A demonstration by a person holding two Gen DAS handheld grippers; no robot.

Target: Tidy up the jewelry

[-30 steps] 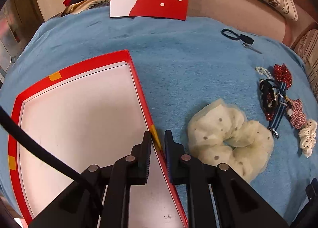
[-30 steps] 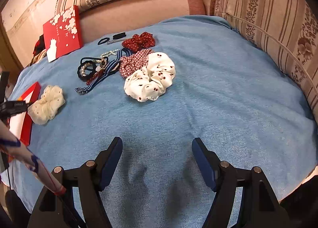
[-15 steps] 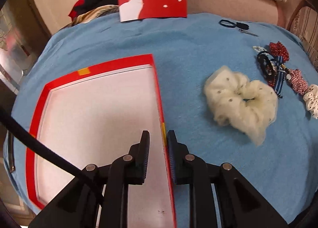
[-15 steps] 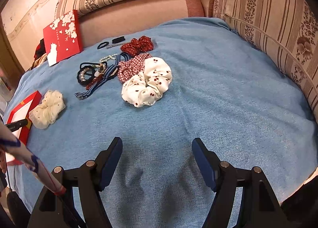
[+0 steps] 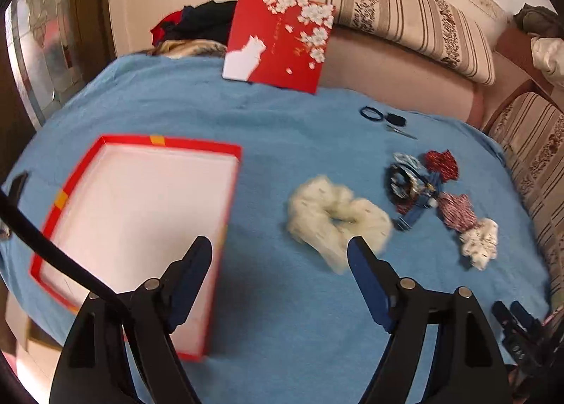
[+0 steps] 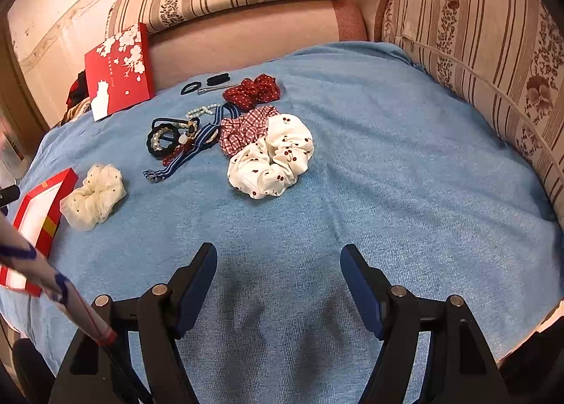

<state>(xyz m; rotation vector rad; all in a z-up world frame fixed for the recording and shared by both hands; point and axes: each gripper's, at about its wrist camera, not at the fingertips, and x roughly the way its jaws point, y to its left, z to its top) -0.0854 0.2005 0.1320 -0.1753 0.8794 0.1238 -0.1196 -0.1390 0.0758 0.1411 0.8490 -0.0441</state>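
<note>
Cream scrunchie (image 5: 335, 217) is lying on the blue blanket (image 5: 282, 298) beside the red box (image 5: 141, 213). We're opening the left hand-held gripper (image 5: 280, 256) wide, nothing between; the right hand-held gripper (image 6: 278, 263) is hanging wide, empty. Next, likely: closing on the scrunchie.

Both cameras ride the tools, tilted down across the blue cover (image 6: 387, 157). Left looks from nearer the box (image 5: 134, 213); both share the cream scrunchie (image 6: 93, 196).
</note>
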